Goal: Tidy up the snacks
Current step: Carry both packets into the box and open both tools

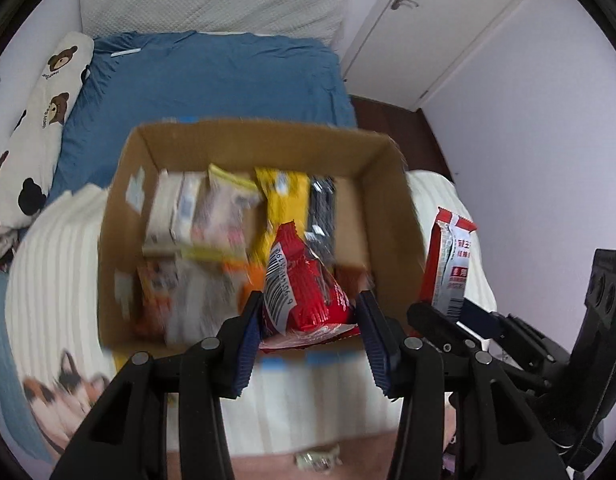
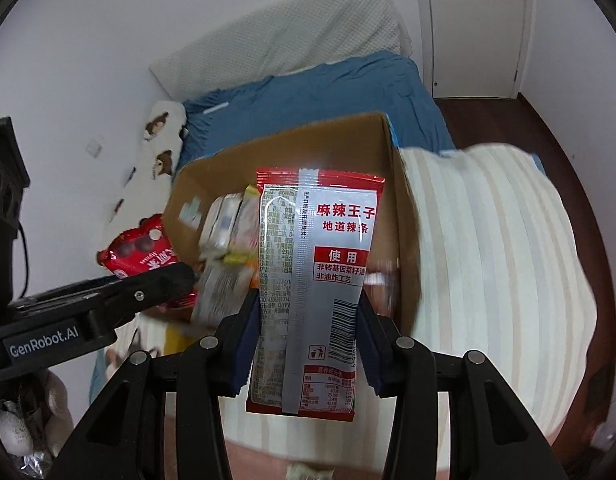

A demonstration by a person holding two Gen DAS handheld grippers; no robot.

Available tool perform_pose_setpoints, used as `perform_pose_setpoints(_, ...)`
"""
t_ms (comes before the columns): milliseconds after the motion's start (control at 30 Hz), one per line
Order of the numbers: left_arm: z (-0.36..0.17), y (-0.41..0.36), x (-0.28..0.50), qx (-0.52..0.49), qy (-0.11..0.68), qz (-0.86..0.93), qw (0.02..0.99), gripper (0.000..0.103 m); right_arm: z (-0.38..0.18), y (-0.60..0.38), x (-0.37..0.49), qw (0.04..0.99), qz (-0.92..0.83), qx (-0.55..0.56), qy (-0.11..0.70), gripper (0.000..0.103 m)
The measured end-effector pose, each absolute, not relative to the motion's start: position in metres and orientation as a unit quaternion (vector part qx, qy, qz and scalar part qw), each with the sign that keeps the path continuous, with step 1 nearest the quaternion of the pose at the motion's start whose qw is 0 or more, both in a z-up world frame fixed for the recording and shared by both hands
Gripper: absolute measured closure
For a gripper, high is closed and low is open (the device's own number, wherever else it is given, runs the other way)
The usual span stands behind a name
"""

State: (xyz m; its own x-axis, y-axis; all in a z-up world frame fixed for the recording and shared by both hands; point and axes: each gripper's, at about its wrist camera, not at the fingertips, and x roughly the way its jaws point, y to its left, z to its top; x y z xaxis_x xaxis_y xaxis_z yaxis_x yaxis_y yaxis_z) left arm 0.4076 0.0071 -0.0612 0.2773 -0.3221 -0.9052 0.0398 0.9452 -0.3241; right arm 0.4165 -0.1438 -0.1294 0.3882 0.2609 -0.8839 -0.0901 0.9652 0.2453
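A brown cardboard box [image 1: 391,208] stands on a striped cushion on the bed and holds several snack packs. My left gripper [image 1: 308,320] is shut on a red snack bag [image 1: 304,284] just above the box's near edge. My right gripper [image 2: 308,320] is shut on a red and silver spicy-strip packet [image 2: 319,280], held upright in front of the box [image 2: 403,216]. The right gripper and its packet [image 1: 447,264] also show at the right of the left wrist view. The left gripper's red bag [image 2: 140,252] shows at the left of the right wrist view.
A blue bed sheet [image 1: 212,84] lies beyond the box, with a bear-print pillow [image 1: 40,128] at the left and a white pillow [image 1: 212,0] at the head. A white door [image 2: 475,28] and dark wood floor [image 2: 507,120] are at the right. The striped cushion [image 2: 499,264] spreads under the box.
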Motion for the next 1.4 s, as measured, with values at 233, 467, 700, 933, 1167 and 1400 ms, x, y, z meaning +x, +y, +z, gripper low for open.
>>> perform_pose_setpoints(233, -0.109, 0.007, 0.488, -0.109, 0.637, -0.1, 0.757, 0.059, -0.163, -0.136, 0.513, 0.795, 0.079, 0.034, 0.6, 0.056)
perform_pose_setpoints(467, -0.164, 0.003, 0.532, -0.094, 0.681, -0.09, 0.72, 0.059, -0.208, -0.136, 0.557, 0.763, 0.039, 0.006, 0.645, 0.054)
perform_pose_setpoints(700, -0.195, 0.007, 0.55, -0.114, 0.712, -0.09, 0.687, 0.014, -0.232, -0.133, 0.573, 0.743, 0.028, 0.002, 0.669, 0.021)
perform_pose_setpoints(933, -0.19, 0.014, 0.546, -0.112, 0.706, -0.084, 0.695, 0.013, -0.232, -0.126, 0.567, 0.743, 0.028, 0.0, 0.669, 0.012)
perform_pose_setpoints(1167, -0.17, 0.024, 0.521, -0.103, 0.674, -0.07, 0.729, 0.014, -0.217, -0.127, 0.548, 0.752, 0.038, 0.01, 0.659, 0.012)
perform_pose_setpoints(1400, -0.134, 0.034, 0.475, -0.051, 0.603, -0.034, 0.795, 0.014, -0.196, -0.127, 0.509, 0.782, 0.045, 0.013, 0.621, 0.012)
